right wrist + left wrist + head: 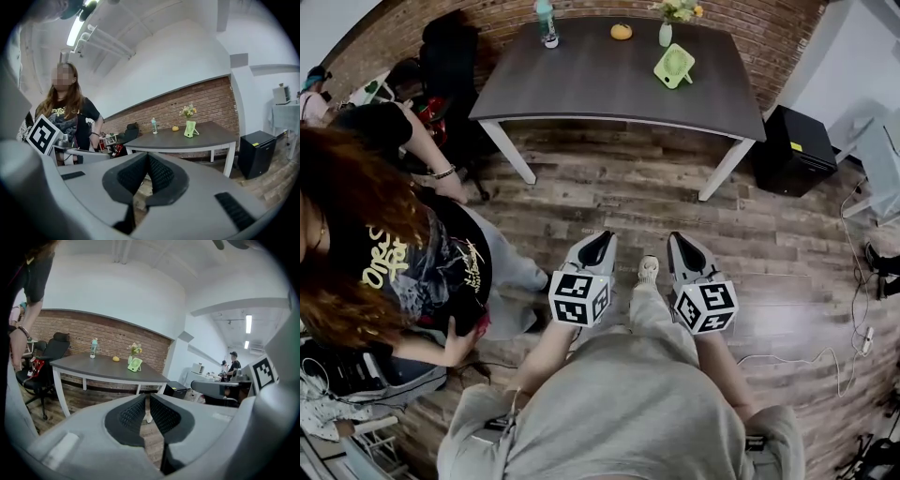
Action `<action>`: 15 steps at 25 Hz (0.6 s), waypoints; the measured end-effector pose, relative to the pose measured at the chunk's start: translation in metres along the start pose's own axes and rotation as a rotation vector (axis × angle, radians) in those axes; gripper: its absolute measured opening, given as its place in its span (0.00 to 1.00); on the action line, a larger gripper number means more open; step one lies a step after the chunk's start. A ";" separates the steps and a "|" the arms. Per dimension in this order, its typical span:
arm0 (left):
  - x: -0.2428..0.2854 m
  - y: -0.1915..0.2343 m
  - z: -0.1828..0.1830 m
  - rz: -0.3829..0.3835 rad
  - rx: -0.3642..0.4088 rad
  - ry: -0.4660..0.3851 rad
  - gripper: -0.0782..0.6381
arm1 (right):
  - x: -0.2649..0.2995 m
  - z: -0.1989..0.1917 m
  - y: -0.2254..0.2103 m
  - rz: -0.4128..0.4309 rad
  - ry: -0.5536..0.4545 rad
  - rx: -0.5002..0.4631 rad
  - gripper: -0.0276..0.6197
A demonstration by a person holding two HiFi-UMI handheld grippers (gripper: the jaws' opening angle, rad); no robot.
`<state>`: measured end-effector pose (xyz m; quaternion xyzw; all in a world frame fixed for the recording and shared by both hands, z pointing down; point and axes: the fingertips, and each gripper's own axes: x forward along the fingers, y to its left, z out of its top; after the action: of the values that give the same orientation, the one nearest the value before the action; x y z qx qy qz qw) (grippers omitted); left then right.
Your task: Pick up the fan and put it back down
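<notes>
Two tools are closed and empty: the left tool (pixel 603 238) and the right tool (pixel 679 240). The green fan (pixel 674 66) stands on the counter (pixel 581 84), well apart from both.

Green fan (pixel 674 67) on dark table (pixel 581 89), near vase (pixel 665 35).

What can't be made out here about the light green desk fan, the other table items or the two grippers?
- Light green desk fan: too small in all three views to show its switch or blades.
- Teal plastic bottle: label too small, head view.
- Hands on the left gripper and right gripper: hidden under the marker cubes, head view.
</notes>
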<state>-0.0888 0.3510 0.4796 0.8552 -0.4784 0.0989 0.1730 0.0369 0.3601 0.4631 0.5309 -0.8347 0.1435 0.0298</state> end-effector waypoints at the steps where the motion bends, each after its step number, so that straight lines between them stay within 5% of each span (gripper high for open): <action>1: 0.006 0.002 0.002 0.000 0.001 0.000 0.16 | 0.005 0.001 -0.005 -0.003 -0.001 0.001 0.05; 9: 0.070 0.011 0.021 -0.040 -0.004 -0.002 0.21 | 0.054 0.015 -0.056 0.002 0.004 0.007 0.06; 15: 0.120 0.023 0.048 -0.042 -0.006 -0.005 0.30 | 0.099 0.037 -0.091 0.025 0.010 0.010 0.19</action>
<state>-0.0457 0.2267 0.4799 0.8649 -0.4609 0.0916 0.1761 0.0791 0.2274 0.4668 0.5200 -0.8402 0.1508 0.0296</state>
